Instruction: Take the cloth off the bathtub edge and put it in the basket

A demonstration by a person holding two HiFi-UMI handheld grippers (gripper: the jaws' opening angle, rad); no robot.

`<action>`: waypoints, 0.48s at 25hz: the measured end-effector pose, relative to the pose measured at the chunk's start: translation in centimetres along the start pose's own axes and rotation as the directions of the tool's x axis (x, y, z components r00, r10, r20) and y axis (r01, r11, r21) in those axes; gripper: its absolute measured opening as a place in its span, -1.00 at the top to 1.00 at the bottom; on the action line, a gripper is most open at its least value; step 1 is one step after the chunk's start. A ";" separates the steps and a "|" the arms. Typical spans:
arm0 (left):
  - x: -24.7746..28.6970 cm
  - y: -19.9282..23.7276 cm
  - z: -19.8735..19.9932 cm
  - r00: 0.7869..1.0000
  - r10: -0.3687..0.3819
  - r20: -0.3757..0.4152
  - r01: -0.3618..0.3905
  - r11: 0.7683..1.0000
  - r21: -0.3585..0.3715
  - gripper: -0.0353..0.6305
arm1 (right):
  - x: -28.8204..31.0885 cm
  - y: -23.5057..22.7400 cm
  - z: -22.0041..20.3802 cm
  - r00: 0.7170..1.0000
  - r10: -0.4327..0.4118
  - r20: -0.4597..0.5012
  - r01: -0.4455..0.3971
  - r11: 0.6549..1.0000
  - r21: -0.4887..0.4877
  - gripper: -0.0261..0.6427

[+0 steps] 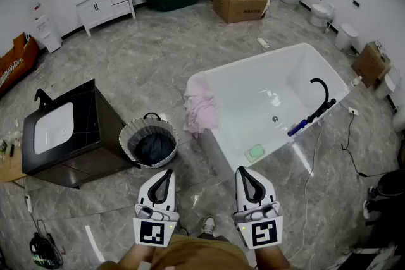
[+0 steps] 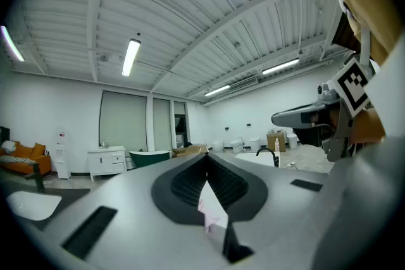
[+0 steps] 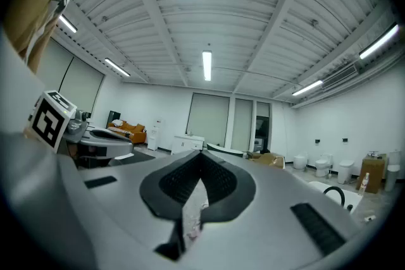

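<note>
**Pink cloth** [image 1: 200, 112]
- Location: draped over the near-left corner of the white bathtub [image 1: 266, 60] edge, hanging down the outer wall toward the floor.
- Status: not yet lifted; nothing touches it.

**Round basket** [image 1: 124, 136]
- Location: on the floor just beside that tub corner, between the tub and the dark vanity cabinet [image 1: 104, 136].
- Contents: a dark bundle [image 1: 154, 148]; no pink cloth.

**Your left hand-held gripper** [image 1: 166, 172]
- State: jaws closed together, nothing between them.
- Location: held low near your body, well apart from the cloth.

**Your right hand-held gripper** [image 1: 243, 171]
- State: jaws likewise together and empty.
- Location: level with the left one.

**Progress:** no step done, as far as I can judge. You have yet to reach the cloth, open a gripper on it, lift it clear of the edge, carry it to the basket and release it.
</note>
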State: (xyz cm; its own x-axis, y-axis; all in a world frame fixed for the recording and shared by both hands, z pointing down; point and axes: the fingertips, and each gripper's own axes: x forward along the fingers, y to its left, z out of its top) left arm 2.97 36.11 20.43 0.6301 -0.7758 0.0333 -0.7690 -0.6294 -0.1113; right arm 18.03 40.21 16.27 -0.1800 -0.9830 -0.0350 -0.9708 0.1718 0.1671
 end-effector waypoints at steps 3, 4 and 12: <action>-0.1 2.3 -0.2 1.000 -0.012 0.013 0.012 1.000 -0.004 0.88 | 1.9 2.3 0.5 1.000 0.006 -0.005 -0.006 1.000 -0.024 0.91; -0.2 3.1 -0.2 1.000 -0.018 0.016 0.018 1.000 -0.008 0.88 | 2.5 3.2 0.4 1.000 0.007 -0.020 -0.008 1.000 -0.027 0.91; -0.7 10.5 -1.7 0.998 -0.065 0.017 0.066 0.997 -0.051 0.88 | 9.1 10.0 1.4 1.000 -0.031 0.000 0.031 0.999 -0.025 0.91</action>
State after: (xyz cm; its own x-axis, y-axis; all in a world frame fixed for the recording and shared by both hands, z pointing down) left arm -5.78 29.98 20.96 0.6806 -0.7323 0.0232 -0.7303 -0.6806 -0.0579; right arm 6.48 33.06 16.29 -0.1496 -0.9880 -0.0398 -0.9717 0.1394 0.1905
